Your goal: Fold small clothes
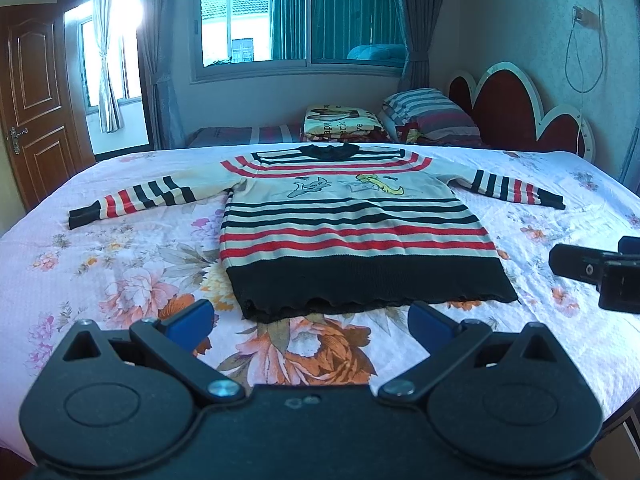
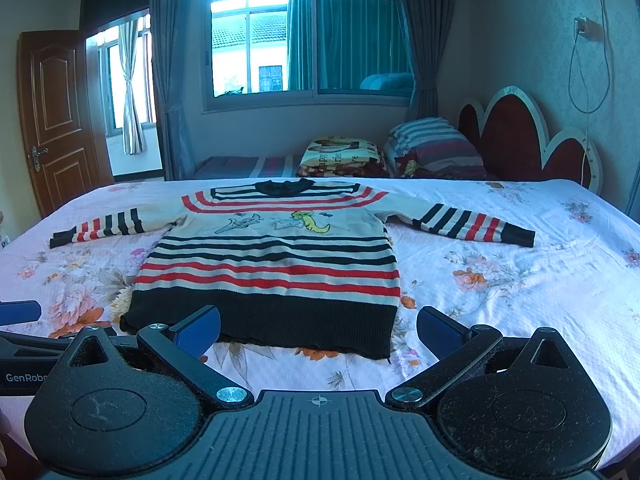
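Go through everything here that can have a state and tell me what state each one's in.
sweater: unfolded, flat, sleeves spread
left gripper: open, empty
right gripper: open, empty
door: open
folded blanket: folded, beside pillow

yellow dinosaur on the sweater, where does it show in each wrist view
Left wrist view: the yellow dinosaur sits right of centre, on the sweater chest.
Right wrist view: the yellow dinosaur sits almost dead centre, mid-height.
Shared landmark: the sweater's black collar, just above and left of it.
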